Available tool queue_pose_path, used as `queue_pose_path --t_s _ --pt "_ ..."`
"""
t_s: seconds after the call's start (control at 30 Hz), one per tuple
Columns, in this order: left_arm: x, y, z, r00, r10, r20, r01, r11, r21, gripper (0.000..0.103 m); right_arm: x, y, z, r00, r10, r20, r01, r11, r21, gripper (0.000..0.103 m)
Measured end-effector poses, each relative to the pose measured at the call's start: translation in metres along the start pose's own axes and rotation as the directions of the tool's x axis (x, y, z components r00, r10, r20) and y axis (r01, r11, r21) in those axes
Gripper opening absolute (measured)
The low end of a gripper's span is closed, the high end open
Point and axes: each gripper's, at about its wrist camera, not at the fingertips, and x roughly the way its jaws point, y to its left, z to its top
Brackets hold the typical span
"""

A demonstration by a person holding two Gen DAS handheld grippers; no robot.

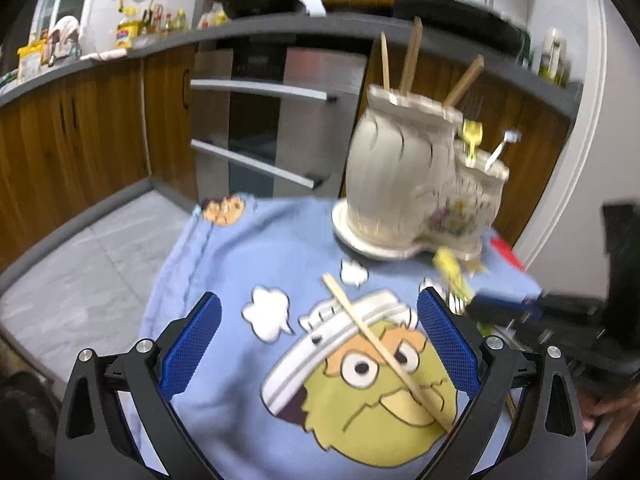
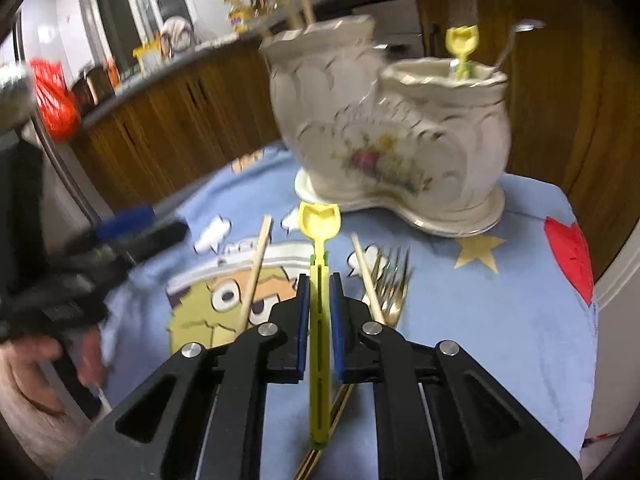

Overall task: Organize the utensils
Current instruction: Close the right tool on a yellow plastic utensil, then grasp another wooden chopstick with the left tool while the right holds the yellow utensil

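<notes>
Between the pads of our right hand-held gripper [image 2: 319, 280] the yellow spoon [image 2: 319, 240] sits clamped by its handle, bowl forward, aimed at the ceramic holder [image 2: 384, 140] where its twin stands; our left hand-held gripper [image 1: 318, 344] gapes over a chopstick [image 1: 384, 354] on the bench's blue cloth [image 2: 500, 312]

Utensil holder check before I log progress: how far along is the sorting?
Done: the ceramic holder already has wooden sticks in its tall side and a yellow utensil plus a metal one in its low side. In hand: the right claw is shut on a yellow utensil. Left: chopstick and forks on the cloth.
</notes>
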Motion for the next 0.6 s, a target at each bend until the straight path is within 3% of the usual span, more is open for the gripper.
queue_pose_path --t_s 0.1,0.17,0.33,0.43,0.6 --pt "0.008 -0.014 -0.007 0.997 0.015 -0.069 -0.013 0.999 0.031 0.093 -0.013 -0.013 0.002 0.996 0.084 0.039 -0.086 0.995 0.060 0.010" --pt "0.014 -0.024 -0.012 0.993 0.023 -0.118 -0.016 0.998 0.053 0.078 -0.021 -0.019 0.003 0.992 0.115 0.055 -0.119 0.990 0.078 0.010" --pt "0.029 -0.043 -0.020 0.976 0.022 -0.216 -0.010 0.998 0.055 0.055 -0.035 -0.028 0.002 0.988 0.132 0.079 -0.139 0.986 0.090 0.010" --pt "0.035 -0.052 -0.017 0.970 0.066 -0.233 -0.048 0.996 0.079 0.044 -0.042 -0.029 0.002 0.989 0.120 0.090 -0.127 0.989 0.077 0.010" --pt "0.049 -0.058 -0.011 0.962 0.119 -0.245 -0.098 0.990 0.097 0.036 -0.042 -0.025 0.001 0.989 0.112 0.097 -0.118 0.991 0.058 0.010"
